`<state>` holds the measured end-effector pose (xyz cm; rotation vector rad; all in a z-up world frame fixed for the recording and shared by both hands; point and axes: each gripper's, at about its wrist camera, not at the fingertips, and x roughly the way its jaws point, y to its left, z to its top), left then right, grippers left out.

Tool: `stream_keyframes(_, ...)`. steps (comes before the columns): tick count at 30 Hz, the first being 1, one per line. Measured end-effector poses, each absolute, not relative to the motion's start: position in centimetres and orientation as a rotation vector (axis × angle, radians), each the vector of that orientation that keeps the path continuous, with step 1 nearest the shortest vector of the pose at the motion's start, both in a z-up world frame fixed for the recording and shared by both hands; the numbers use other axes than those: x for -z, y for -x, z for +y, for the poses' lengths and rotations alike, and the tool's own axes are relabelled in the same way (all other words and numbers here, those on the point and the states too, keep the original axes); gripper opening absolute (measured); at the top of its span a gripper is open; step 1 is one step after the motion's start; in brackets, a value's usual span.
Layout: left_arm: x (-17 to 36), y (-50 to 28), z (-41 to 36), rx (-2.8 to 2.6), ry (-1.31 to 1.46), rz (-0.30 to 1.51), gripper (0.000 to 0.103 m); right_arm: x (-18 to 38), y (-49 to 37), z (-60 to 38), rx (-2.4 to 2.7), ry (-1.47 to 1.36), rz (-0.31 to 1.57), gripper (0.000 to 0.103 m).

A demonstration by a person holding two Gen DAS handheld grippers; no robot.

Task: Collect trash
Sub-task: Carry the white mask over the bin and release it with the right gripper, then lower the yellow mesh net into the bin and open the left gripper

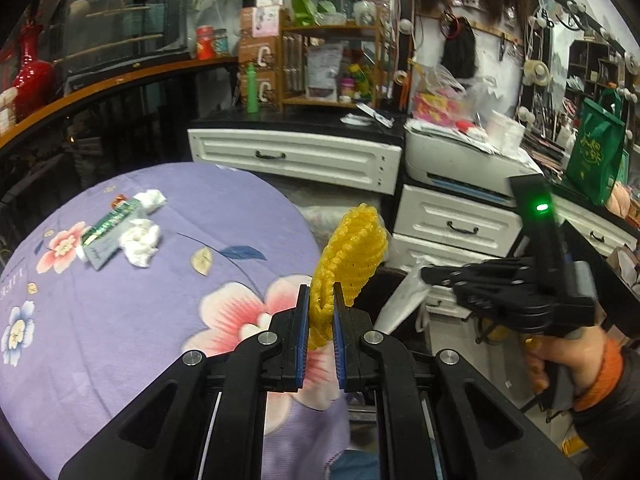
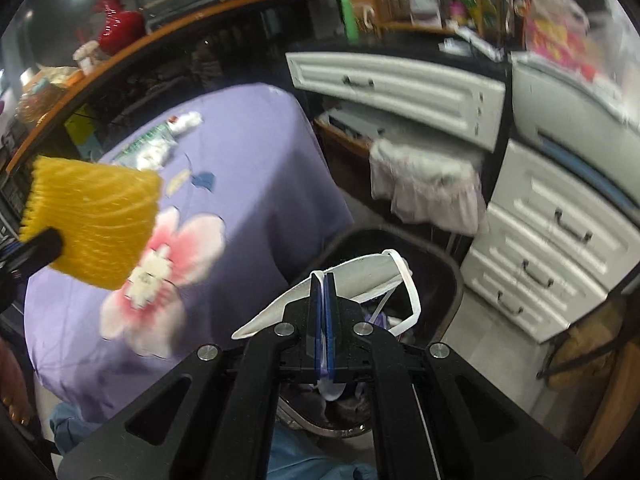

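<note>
Up close, our left gripper point(image 1: 321, 312) has its jaws clamped on a yellow foam fruit net point(image 1: 348, 256), while our right gripper point(image 2: 325, 312) pinches a white face mask point(image 2: 360, 276) above the dark trash bin point(image 2: 448, 280). Farther off, crumpled tissues point(image 1: 141, 240) and a toothpaste box point(image 1: 110, 228) lie on the purple floral surface point(image 1: 120, 320).

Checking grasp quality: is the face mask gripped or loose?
Gripped: the right gripper fingers are shut on the face mask, above the bin.

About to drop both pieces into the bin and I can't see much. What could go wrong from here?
1. The white face mask held by the right hand-held gripper has a loose ear loop that may snag on the dark bin rim.
2. The yellow foam net sleeve in the left hand-held gripper looks light; above the purple floral cloth, it could miss the bin.
</note>
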<state>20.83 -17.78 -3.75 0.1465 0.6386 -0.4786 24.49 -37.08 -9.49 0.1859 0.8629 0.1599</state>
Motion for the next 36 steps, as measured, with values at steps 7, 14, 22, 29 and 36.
stream_keyframes(7,5.6,-20.7,-20.3,0.521,-0.167,0.686,0.011,14.0,-25.5,-37.9,-0.11,-0.213,0.936,0.057)
stream_keyframes(14,7.8,-20.6,-22.6,0.557,-0.2,0.736,0.011,14.0,-23.9,-40.8,-0.026,-0.262,0.887,0.07)
stream_keyframes(22,10.8,-21.1,-25.5,0.577,-0.238,0.803,0.011,12.2,-20.8,-44.6,0.115,-0.268,0.826,0.076)
stream_keyframes(29,13.8,-22.0,-27.0,0.567,-0.263,0.874,0.011,11.9,-18.2,-46.3,0.15,-0.287,0.8,0.081)
stream_keyframes(36,16.0,-22.6,-28.1,0.547,-0.304,0.914,0.011,11.9,-17.3,-46.2,0.154,-0.262,0.782,0.081)
